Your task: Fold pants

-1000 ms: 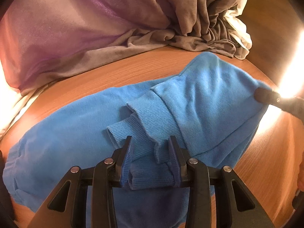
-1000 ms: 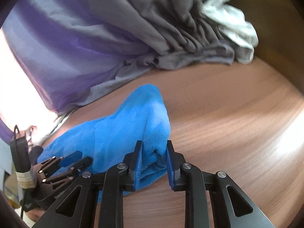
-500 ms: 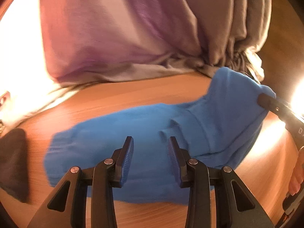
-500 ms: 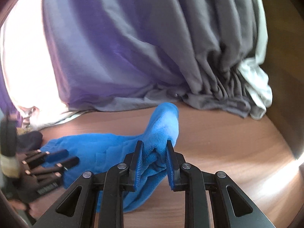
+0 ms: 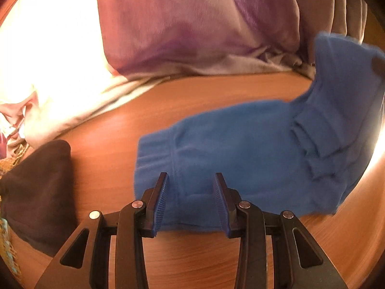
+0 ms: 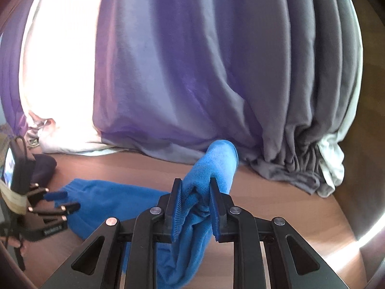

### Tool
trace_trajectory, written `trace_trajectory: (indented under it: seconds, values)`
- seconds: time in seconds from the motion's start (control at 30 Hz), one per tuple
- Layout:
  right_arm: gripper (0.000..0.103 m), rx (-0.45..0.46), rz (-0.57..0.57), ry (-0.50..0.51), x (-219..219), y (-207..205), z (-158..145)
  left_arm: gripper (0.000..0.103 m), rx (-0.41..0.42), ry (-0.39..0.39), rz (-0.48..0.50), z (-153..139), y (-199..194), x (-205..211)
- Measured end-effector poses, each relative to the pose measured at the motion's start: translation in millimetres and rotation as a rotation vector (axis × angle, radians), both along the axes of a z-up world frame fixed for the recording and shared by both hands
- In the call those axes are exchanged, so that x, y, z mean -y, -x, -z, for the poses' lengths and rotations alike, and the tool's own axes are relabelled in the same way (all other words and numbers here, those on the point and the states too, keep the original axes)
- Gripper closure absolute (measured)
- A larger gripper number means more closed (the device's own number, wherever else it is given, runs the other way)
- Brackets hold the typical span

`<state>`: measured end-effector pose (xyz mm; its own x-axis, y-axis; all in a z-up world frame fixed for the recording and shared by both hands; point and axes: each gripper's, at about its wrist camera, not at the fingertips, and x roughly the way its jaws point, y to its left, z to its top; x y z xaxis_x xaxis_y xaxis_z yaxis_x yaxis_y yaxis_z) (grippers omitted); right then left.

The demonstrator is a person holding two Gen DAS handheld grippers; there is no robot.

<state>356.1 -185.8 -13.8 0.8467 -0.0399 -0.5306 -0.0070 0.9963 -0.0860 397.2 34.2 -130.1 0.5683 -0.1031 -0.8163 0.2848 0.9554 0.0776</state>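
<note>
While your left gripper (image 5: pixel 190 202) hangs unclenched above the waistband end of the blue pants (image 5: pixel 252 159), nothing between its pads, the garment's long axis runs from there across the wooden table (image 5: pixel 192 260) toward your right. You have your right gripper (image 6: pixel 195 207) clamped on the far end, lifting a bunch of cloth off the table near the purple-grey curtain (image 6: pixel 192 72). The left is nearer the flat end, so the fold likely travels leftward along that axis.

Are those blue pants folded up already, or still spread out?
Partly folded. The blue pants lie doubled on the table, cuffs stacked, while the right gripper holds one end lifted off the wood.
</note>
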Motion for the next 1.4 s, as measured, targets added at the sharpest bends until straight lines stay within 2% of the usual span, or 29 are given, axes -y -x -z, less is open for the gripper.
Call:
trace_trajectory:
  seconds: [0.27, 0.4, 0.47, 0.57, 0.7, 0.87, 1.03, 1.13, 1.27, 1.37, 1.4]
  values:
    - [0.081, 0.041, -0.082, 0.053, -58, -6, -12, 0.066, -0.056, 0.111, 0.032, 14, -8, -22]
    - [0.082, 0.048, -0.152, 0.076, -90, -8, -13, 0.066, -0.033, 0.182, 0.047, 0, -5, -35]
    - [0.082, 0.046, -0.184, 0.083, -105, -10, -12, 0.066, -0.009, 0.182, 0.041, -6, -2, -47]
    - [0.082, 0.045, -0.231, 0.111, -127, -11, -7, 0.065, -0.035, 0.164, 0.026, 6, -6, -63]
    - [0.083, 0.037, -0.305, 0.140, -153, -10, 4, 0.063, -0.103, 0.248, 0.010, 26, -8, -85]
    - [0.084, 0.040, -0.415, 0.170, -187, -3, 17, 0.063, -0.104, 0.268, 0.012, 30, -6, -87]
    - [0.084, 0.035, -0.531, 0.180, -217, 4, 28, 0.062, -0.117, 0.322, 0.010, 32, -4, -95]
    - [0.084, -0.003, -0.569, 0.181, -227, -1, 41, 0.055, -0.112, 0.301, 0.004, 27, 5, -104]
    - [0.082, -0.050, -0.593, 0.161, -229, -5, 51, 0.055, -0.069, 0.192, -0.008, 15, 28, -117]
    - [0.071, -0.080, -0.642, 0.126, -234, -6, 53, 0.055, -0.066, 0.139, -0.023, 11, 41, -129]
    - [0.062, -0.075, -0.656, 0.106, -236, -4, 51, 0.055, -0.068, 0.132, -0.028, 11, 45, -135]
